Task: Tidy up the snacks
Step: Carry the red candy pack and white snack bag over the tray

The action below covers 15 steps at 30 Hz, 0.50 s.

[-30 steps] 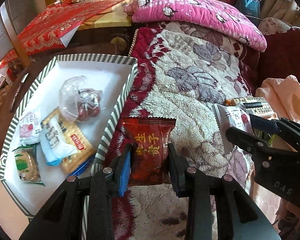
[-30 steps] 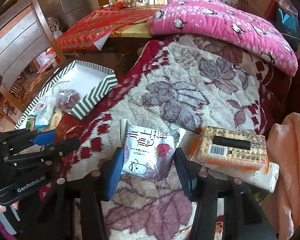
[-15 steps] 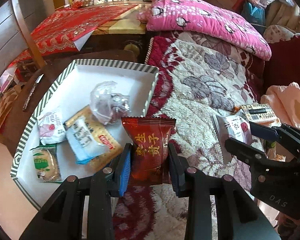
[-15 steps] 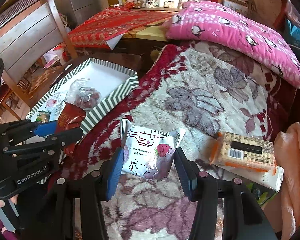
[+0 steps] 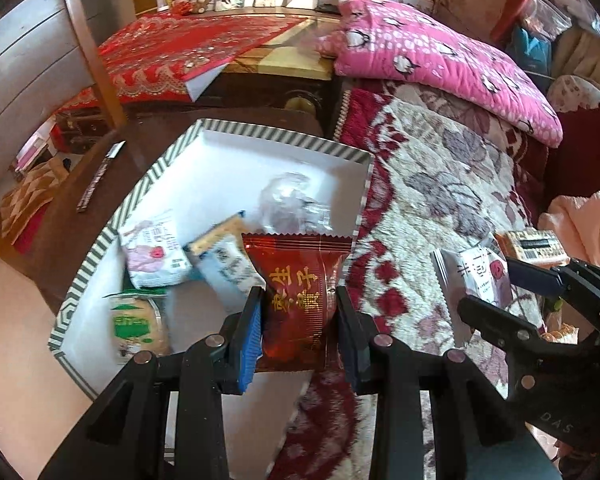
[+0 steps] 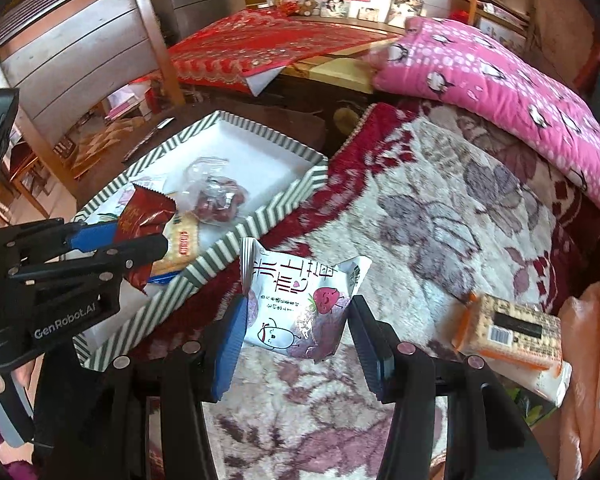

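Now both clamped: left gripper (image 5: 298, 330) on red packet (image 5: 298, 304), right gripper (image 6: 296, 334) on white packet (image 6: 300, 304); risks early slip short of striped tray (image 5: 100, 240).

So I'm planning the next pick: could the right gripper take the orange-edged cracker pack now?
Probably not yet: the right gripper is shut on the white strawberry packet; the orange-edged cracker pack lies uncovered beside it.
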{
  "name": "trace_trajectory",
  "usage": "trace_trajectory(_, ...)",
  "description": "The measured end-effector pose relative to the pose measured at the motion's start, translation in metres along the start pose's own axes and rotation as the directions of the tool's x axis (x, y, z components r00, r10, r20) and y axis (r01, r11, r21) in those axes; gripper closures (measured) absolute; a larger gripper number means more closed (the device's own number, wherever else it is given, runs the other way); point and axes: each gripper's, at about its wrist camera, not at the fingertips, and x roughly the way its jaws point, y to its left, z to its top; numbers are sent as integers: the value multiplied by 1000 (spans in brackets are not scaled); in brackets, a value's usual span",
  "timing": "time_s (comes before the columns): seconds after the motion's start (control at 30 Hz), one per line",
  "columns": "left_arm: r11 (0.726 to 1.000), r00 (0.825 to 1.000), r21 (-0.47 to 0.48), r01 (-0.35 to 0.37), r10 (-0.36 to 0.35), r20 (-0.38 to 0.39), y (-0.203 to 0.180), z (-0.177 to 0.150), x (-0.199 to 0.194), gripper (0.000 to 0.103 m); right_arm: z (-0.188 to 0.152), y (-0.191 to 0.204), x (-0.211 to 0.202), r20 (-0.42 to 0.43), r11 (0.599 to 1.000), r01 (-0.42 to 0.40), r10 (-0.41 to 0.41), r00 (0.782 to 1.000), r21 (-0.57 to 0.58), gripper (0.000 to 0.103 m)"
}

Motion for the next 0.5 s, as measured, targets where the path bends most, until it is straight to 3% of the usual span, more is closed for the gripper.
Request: trace_trajectory(0.5, 990, 996, -109, -85, 85, -7, 77, -3, -3, 70, 32, 69, 20, -25, 986, -77, 74, 997, -148, 48)
